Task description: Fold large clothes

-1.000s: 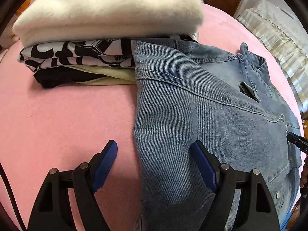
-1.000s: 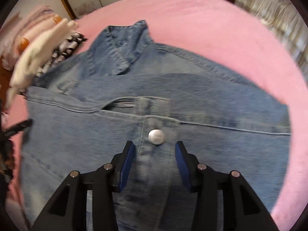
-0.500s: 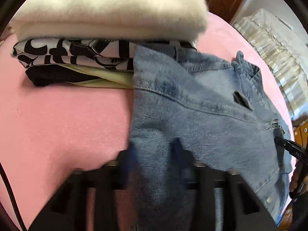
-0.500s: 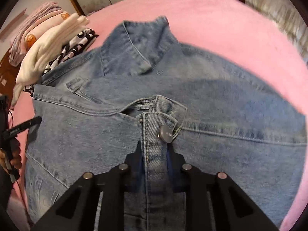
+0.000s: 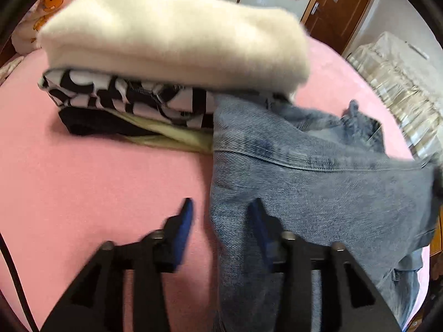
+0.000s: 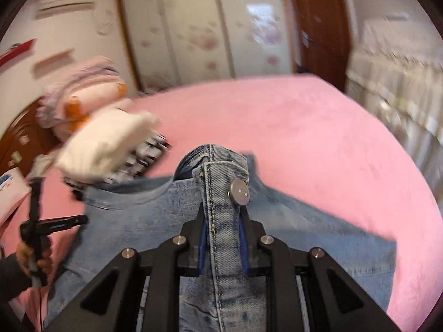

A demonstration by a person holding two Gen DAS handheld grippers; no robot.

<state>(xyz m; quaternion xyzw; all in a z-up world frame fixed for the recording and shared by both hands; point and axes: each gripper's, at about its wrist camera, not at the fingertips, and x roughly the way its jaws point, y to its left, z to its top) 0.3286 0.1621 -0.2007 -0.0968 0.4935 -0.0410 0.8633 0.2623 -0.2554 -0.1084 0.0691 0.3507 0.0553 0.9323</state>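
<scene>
The right gripper (image 6: 223,244) is clenched on the button placket (image 6: 221,221) of the denim jacket (image 6: 138,221), the strip running straight up between the pads, with the metal button (image 6: 239,192) just beyond the fingertips; a hold here, on the stiff double-stitched edge, probably lets the whole front panel be carried over in one fold. The left gripper (image 5: 221,231) stands released, its jaws apart: the jacket's side edge (image 5: 214,193) passes between them, the right pad (image 5: 260,227) over denim, the left pad (image 5: 184,221) over the bare pink bed (image 5: 97,179); whether either pad touches cloth cannot be told through the blur. The jacket lies on the bed ahead of both grippers, its right front raised by the placket. Its long axis runs away from the right gripper, collar (image 6: 199,156) at the far end. Ahead-left of the left gripper, a stack of folded clothes (image 5: 166,55) touches the jacket's far corner, apparently the finished pile
</scene>
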